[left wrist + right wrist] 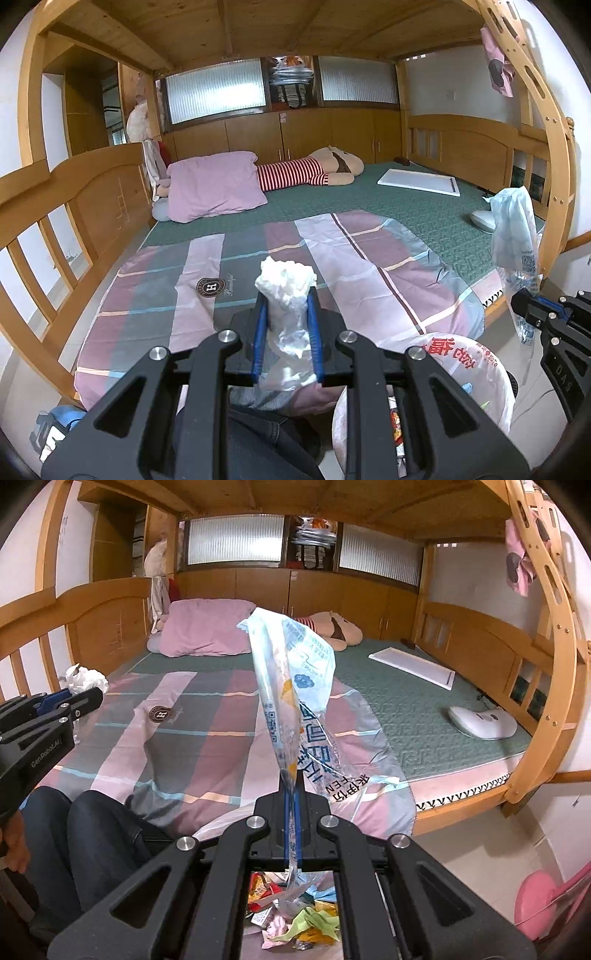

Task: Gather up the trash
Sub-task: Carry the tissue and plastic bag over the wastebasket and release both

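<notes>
From the left wrist, the left gripper pinches a crumpled white tissue wad with a clear plastic tail between its blue fingers, held up over the striped pink-and-grey quilt on the bed, presumably so it can be carried to the trash. Just right of the quilt's near edge sits a white plastic trash bag with red print, its mouth open. Beyond it the right gripper shows side-on, a thin printed wrapper hanging from it.

From the right wrist, the right gripper has its fingers pressed tight on that translucent blue-printed plastic wrapper, which stands up above the quilt. Only this view looks down onto colourful scraps of collected trash below the gripper, probably inside the bag, though its rim is hidden. The left gripper appears left of the quilt, tissue at its tip.
</notes>
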`<control>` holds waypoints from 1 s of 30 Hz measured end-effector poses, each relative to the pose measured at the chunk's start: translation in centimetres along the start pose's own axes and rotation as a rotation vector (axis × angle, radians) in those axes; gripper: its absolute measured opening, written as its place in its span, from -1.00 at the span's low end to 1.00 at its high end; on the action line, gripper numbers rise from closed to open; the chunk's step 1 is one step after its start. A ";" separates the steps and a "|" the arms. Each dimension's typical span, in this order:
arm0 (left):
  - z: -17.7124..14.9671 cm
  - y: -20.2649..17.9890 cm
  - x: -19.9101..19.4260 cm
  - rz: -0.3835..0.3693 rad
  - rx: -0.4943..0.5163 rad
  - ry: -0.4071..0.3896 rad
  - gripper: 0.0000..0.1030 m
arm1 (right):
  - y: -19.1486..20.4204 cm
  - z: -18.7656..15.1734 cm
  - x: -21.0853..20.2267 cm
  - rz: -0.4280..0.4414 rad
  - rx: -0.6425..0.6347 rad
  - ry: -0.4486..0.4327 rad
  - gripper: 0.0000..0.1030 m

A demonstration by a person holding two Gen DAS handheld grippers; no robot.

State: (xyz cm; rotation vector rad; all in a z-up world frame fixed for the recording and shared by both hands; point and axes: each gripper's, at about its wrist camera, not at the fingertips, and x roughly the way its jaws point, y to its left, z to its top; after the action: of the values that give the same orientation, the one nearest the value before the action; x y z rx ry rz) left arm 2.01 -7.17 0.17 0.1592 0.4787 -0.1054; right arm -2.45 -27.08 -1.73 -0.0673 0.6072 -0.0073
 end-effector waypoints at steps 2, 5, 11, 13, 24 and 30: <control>0.0 -0.2 -0.1 -0.001 0.003 -0.001 -0.59 | 0.0 0.0 0.0 -0.001 0.002 -0.002 -0.94; -0.1 -0.3 -0.2 0.000 0.005 -0.001 -0.59 | -0.2 -0.2 0.0 0.004 0.006 0.001 -0.94; -0.2 -0.9 -0.3 -0.006 0.016 0.000 -0.59 | -0.4 -0.4 0.2 0.033 0.013 0.018 -0.94; -0.4 -1.1 -0.2 -0.010 0.020 0.003 -0.59 | -0.5 -0.5 0.3 0.030 0.013 0.022 -0.94; -1.2 -2.0 1.1 -0.061 0.028 0.054 -0.59 | -1.0 -2.2 2.6 0.045 0.013 0.130 -0.94; -1.9 -3.3 1.6 -0.106 0.059 0.082 -0.59 | -2.3 -5.5 5.4 0.081 0.072 0.320 -0.59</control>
State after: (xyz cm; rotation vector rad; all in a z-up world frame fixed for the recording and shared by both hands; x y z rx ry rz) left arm 2.12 -10.20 -2.63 0.1960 0.5663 -0.2177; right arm -1.11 -29.85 -9.19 0.0289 0.9290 0.0391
